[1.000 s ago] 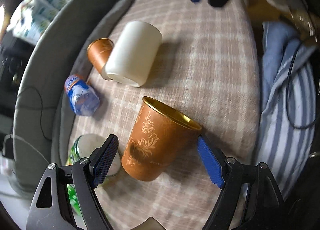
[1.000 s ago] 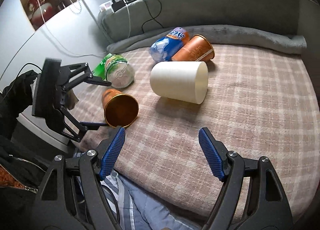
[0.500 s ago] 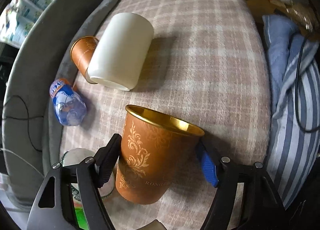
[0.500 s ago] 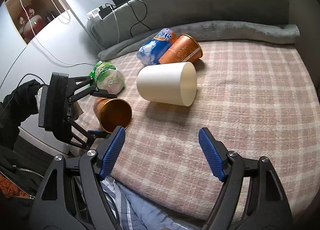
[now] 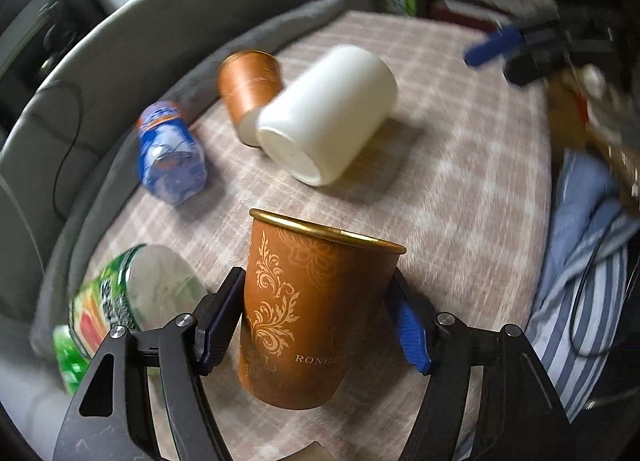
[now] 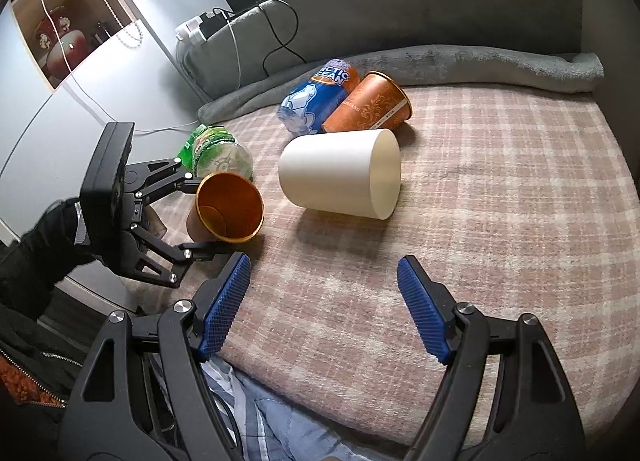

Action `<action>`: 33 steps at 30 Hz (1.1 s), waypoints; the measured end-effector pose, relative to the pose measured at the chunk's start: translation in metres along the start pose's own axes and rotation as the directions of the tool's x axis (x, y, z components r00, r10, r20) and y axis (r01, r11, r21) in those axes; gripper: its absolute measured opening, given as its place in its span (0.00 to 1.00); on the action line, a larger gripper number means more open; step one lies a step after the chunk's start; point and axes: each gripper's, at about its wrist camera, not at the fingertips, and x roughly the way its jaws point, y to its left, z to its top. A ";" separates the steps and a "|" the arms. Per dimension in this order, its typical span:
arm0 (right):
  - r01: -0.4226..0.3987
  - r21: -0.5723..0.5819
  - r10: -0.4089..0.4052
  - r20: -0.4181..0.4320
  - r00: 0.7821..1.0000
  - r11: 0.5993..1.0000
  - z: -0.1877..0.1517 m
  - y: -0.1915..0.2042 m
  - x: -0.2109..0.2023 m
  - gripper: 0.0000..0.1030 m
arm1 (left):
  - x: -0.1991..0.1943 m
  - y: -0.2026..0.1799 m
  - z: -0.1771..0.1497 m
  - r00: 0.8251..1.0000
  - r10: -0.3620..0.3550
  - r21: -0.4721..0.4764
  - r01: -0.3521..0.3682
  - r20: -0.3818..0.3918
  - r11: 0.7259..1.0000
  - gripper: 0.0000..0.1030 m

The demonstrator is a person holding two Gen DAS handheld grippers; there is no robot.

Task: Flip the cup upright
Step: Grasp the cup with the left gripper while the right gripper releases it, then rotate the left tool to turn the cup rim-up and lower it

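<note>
plaid blanket [image 6: 500, 201] | left claw [image 5: 316, 321] clamped on copper cup [image 5: 312, 309], mouth tilted toward white cup [image 6: 340, 173] | right claw [image 6: 324, 309] apart

The left tongs closed on the cup

A second ago the left tongs [image 5: 316, 321] stood wide apart around the brown cup [image 5: 312, 313]. Now both blue pads press its sides. The cup has grown bigger in the lower middle of the left view, and its gold rim has tipped up more.
</note>
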 end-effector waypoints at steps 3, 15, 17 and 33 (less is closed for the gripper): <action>0.001 -0.013 -0.001 0.006 1.000 1.000 0.003 0.005 -0.001 0.76 | -0.007 0.008 -0.001 0.998 -0.003 -0.096 0.009 0.063 0.995 0.67; -0.028 -0.032 0.029 0.019 0.999 0.999 0.011 0.020 0.003 0.76 | -0.022 0.017 -0.016 0.952 0.110 -0.459 0.036 0.287 0.888 0.66; -0.033 -0.032 0.034 0.019 0.999 0.999 0.012 0.021 0.005 0.76 | -0.023 0.016 -0.017 0.942 0.140 -0.500 0.033 0.305 0.866 0.66; -0.036 -0.041 0.038 0.043 0.998 0.998 0.013 0.029 0.005 0.76 | -0.003 0.019 -0.014 0.930 0.196 -0.605 0.036 0.312 0.795 0.66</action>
